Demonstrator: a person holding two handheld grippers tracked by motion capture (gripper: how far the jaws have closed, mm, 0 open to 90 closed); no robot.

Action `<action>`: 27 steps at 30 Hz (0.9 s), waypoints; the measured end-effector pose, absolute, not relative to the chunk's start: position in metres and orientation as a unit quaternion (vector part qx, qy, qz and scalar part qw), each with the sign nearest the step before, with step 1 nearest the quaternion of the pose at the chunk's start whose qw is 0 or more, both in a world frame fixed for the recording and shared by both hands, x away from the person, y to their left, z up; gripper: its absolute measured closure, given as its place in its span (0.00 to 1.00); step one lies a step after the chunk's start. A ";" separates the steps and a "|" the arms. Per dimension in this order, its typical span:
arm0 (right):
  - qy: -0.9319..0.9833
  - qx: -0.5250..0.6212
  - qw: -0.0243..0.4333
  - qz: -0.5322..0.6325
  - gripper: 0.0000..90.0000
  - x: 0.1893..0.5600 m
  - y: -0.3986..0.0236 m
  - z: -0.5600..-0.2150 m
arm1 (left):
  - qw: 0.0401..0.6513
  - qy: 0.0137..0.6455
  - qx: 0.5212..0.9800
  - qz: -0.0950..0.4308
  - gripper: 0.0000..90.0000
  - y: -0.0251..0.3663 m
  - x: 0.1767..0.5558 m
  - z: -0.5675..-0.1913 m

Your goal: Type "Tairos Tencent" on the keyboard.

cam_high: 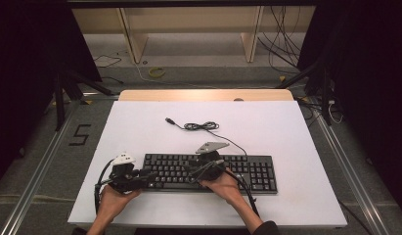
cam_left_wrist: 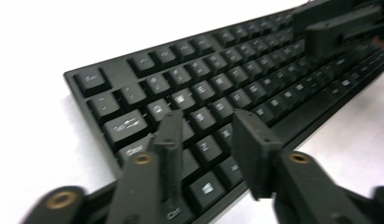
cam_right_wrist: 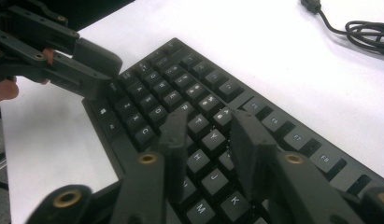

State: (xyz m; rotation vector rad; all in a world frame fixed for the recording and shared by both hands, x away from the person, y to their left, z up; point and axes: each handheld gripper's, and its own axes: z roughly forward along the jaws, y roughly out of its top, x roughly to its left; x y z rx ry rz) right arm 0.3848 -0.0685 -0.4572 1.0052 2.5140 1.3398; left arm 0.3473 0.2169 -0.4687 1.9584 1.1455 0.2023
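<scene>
White table top (cam_high: 296, 147), wooden shelf legs (cam_high: 131, 41), floor cables (cam_high: 281, 44), yellow loop (cam_high: 157, 72)

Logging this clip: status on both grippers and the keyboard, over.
Left gripper and right gripper over the keyboard, fingers apart, nothing held. Keyboard flat on the white table. Its cable coiled behind, clear of the hands.
</scene>
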 end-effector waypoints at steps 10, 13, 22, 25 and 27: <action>0.835 0.328 0.057 0.438 0.95 0.390 -0.058 -0.458 | 0.393 0.455 0.794 0.087 0.97 0.217 0.348 -0.471; 0.837 0.326 0.057 0.435 0.98 0.391 -0.052 -0.459 | 0.389 0.455 0.796 0.086 0.99 0.218 0.349 -0.472; 0.846 0.327 0.058 0.418 1.00 0.398 -0.039 -0.466 | 0.382 0.453 0.801 0.083 0.99 0.219 0.350 -0.473; 0.847 0.329 0.058 0.414 1.00 0.399 -0.036 -0.468 | 0.381 0.455 0.801 0.081 0.99 0.219 0.350 -0.474; 0.847 0.330 0.057 0.412 1.00 0.401 -0.035 -0.469 | 0.379 0.455 0.801 0.080 0.99 0.219 0.350 -0.474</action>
